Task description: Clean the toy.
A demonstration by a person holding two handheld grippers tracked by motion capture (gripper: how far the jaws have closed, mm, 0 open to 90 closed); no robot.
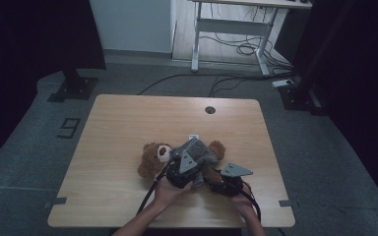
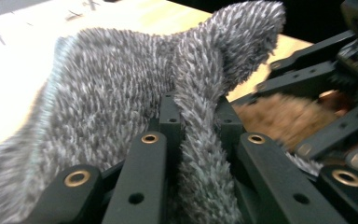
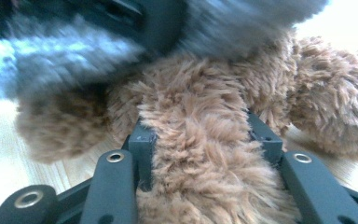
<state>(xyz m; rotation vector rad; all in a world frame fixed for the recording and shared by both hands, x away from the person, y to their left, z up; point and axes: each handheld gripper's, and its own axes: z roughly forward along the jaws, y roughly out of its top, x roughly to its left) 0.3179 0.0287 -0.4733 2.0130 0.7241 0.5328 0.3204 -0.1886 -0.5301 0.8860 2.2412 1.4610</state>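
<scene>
A brown teddy bear (image 1: 150,160) lies at the lower centre of the desk (image 1: 113,128), wearing a grey fuzzy garment (image 1: 199,150). The left gripper (image 2: 196,109) is clamped on a fold of the grey garment; the right gripper (image 3: 200,133) grips a brown furry limb (image 3: 200,154) of the bear

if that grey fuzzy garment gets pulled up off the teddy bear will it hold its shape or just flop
Probably flop: the grey fuzzy garment already drapes and folds, with one ridge pinched thin in the left gripper. It looks light for its size. Its pile should resist slipping, and may drag on the teddy bear, whose brown limb sits in the right gripper.
</scene>
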